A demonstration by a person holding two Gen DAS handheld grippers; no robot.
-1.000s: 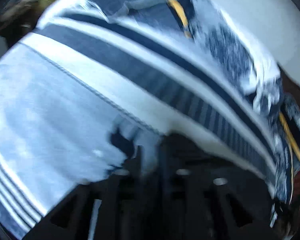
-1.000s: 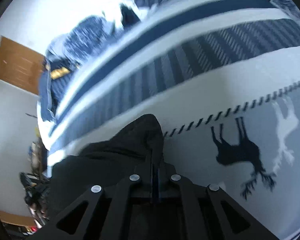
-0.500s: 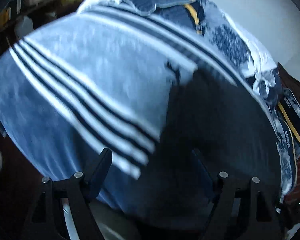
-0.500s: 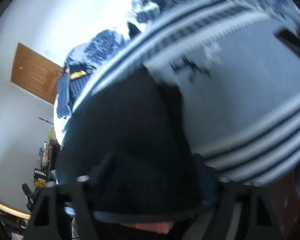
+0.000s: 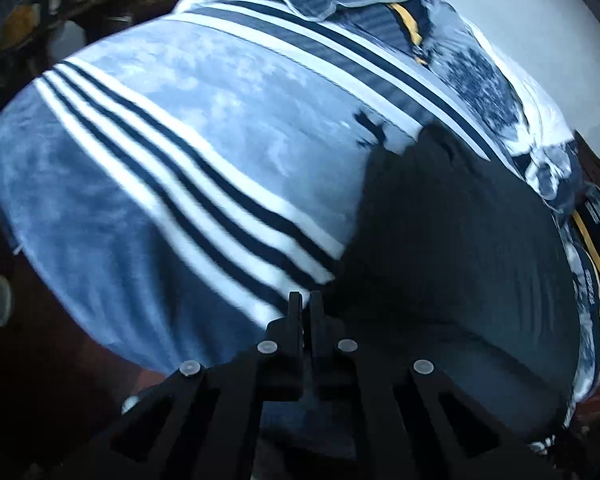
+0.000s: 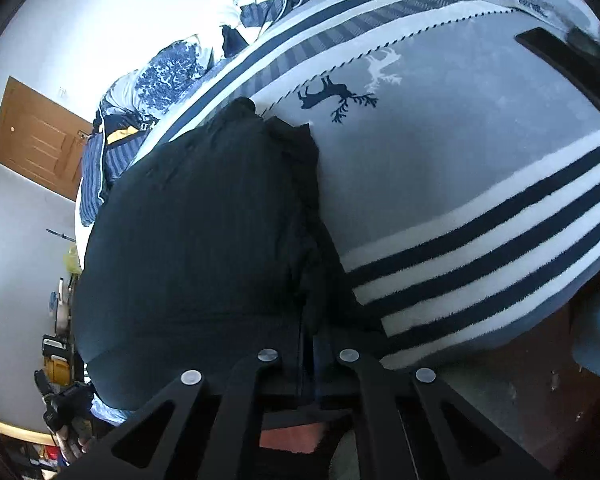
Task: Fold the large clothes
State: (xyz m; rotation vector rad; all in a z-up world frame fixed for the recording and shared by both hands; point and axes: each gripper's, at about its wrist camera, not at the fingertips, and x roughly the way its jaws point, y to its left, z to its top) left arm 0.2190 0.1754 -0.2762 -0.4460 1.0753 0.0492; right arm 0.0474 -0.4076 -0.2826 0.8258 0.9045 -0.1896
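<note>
A large black garment [image 5: 452,248] lies flat on a blue blanket with white and navy stripes [image 5: 172,168] that covers a bed. It also shows in the right wrist view [image 6: 196,240], with a bunched fold along its right side. My left gripper [image 5: 306,300] is shut at the garment's near left edge; whether cloth is pinched there is not visible. My right gripper [image 6: 308,336] is shut on the garment's near right edge, over the bed's near side. The other gripper's black finger [image 6: 568,68] shows at the far right.
Rumpled blue-and-white bedding and a navy garment with a yellow stripe [image 5: 404,16] lie at the far end of the bed. A deer print [image 6: 332,94] marks the blanket. A wooden door [image 6: 36,140] stands in the white wall. Clutter sits on the floor [image 6: 60,360] at the left.
Both grippers pulled back from the middle of the bed to its near edge, opened half a second ago, then shut again. The black garment now lies spread out flat.
</note>
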